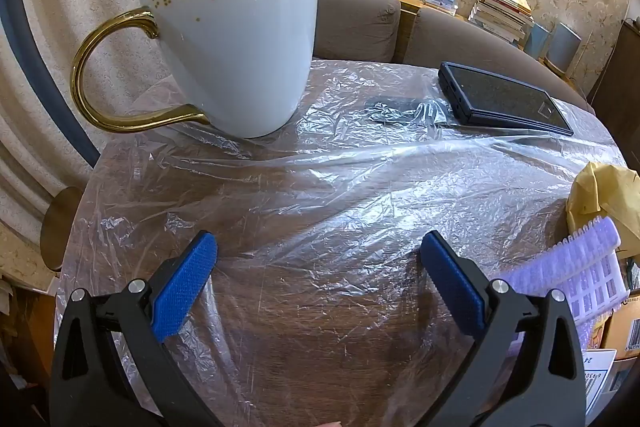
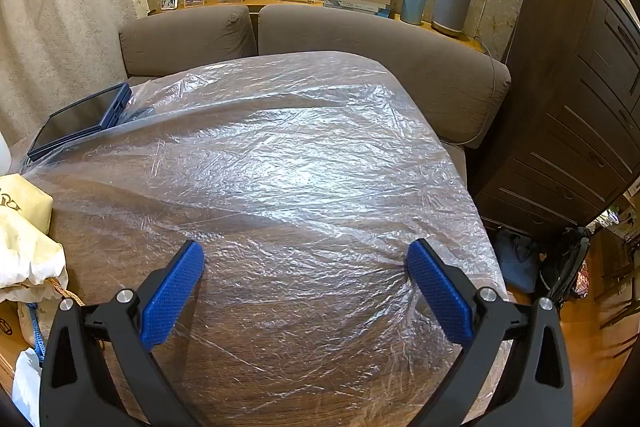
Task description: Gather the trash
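A thin clear plastic sheet (image 1: 320,187) lies crumpled over the round wooden table; it also fills the right wrist view (image 2: 300,155). My left gripper (image 1: 318,247) is open and empty, just above the sheet near the table's front edge. My right gripper (image 2: 306,253) is open and empty over the sheet near the table's right edge. Its right fingertip (image 2: 416,259) touches or nearly touches a fold of the plastic. A yellowish crumpled paper bag (image 1: 600,203) sits at the right of the left wrist view and shows at the left of the right wrist view (image 2: 24,239).
A white mug (image 1: 236,39) with gold dots and handle stands on the sheet at far left. A dark flat device (image 1: 504,99) lies on the far side, also seen in the right view (image 2: 80,123). A purple bubble sheet (image 1: 576,267) and cardboard boxes sit at right. Brown sofa (image 2: 360,39) behind, dark cabinet (image 2: 580,87) right.
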Motion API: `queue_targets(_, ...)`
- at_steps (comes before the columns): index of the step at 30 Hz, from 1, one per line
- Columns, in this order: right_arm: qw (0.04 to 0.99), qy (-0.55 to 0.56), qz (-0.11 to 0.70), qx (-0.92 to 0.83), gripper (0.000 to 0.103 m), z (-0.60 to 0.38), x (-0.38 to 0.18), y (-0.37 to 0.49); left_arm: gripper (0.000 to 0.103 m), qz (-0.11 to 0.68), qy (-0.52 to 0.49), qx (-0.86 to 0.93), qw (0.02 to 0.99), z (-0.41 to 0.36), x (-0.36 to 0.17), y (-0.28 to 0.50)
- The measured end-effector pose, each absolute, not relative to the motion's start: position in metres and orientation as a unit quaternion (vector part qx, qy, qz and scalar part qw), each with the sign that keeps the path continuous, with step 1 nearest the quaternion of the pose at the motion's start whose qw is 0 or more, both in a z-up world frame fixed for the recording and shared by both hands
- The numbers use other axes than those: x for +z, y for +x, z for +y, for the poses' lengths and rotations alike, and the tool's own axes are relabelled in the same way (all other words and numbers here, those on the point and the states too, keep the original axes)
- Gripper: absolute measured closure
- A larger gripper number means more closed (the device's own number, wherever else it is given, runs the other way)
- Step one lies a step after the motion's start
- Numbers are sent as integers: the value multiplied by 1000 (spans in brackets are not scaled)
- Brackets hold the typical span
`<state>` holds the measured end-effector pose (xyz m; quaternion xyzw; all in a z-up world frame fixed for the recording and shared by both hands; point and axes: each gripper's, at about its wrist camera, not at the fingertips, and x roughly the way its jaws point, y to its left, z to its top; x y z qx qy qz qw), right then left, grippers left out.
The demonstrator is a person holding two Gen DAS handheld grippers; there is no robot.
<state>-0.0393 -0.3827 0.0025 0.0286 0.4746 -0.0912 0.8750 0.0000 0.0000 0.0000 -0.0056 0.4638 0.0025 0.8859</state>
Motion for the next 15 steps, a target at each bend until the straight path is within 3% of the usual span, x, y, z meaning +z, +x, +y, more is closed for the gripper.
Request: queue_targets(15,875,28,474,-91,4,-383,2,-39,1,464,-11,19,886,1,0,-4)
